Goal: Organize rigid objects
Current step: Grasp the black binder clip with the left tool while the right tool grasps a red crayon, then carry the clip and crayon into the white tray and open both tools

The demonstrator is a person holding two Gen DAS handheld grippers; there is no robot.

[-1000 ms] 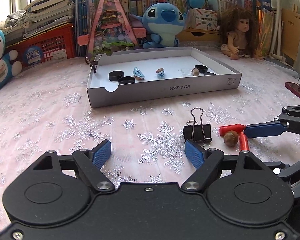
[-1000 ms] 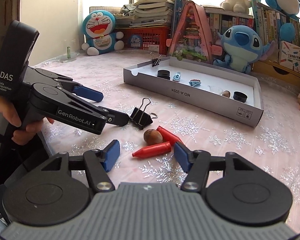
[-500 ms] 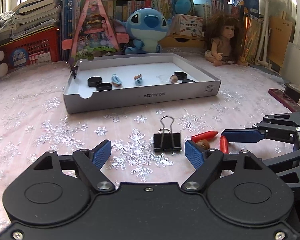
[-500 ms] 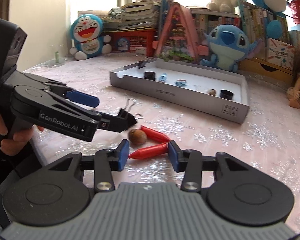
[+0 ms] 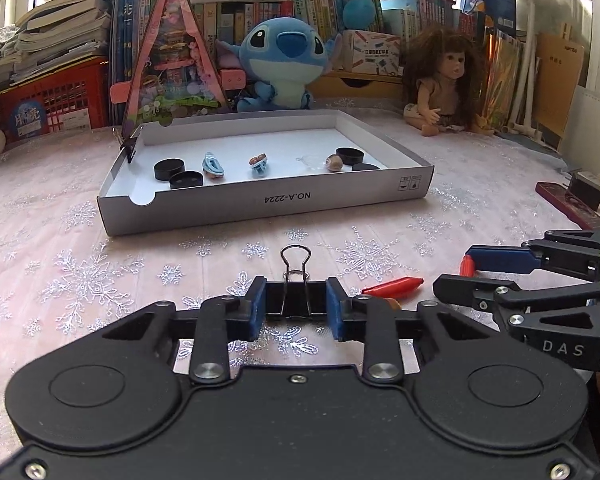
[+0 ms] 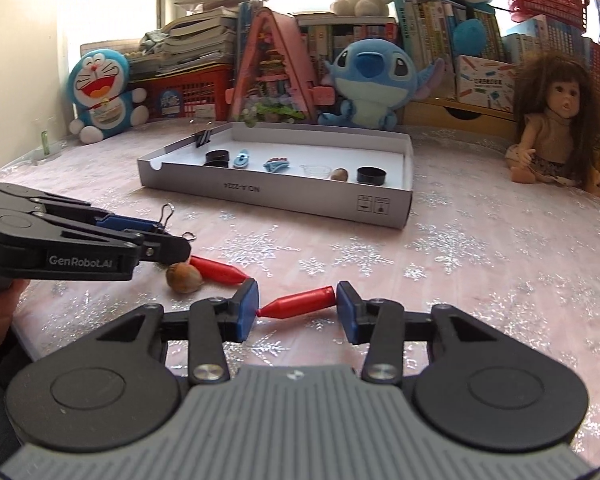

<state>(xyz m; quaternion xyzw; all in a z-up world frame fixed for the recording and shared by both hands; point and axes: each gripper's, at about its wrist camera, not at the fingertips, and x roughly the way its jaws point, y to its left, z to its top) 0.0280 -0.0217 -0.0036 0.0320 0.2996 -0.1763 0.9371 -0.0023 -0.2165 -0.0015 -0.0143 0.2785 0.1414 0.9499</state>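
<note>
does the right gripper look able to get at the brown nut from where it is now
Probably not right away: the right gripper is shut on a red crayon, and the nut lies off to its side, close under the left gripper.

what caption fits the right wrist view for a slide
Right claw grips a red crayon end to end, white tray beyond.

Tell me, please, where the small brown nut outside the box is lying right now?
In the right wrist view, the small brown nut lies on the tablecloth at left, beside a red crayon.
</note>
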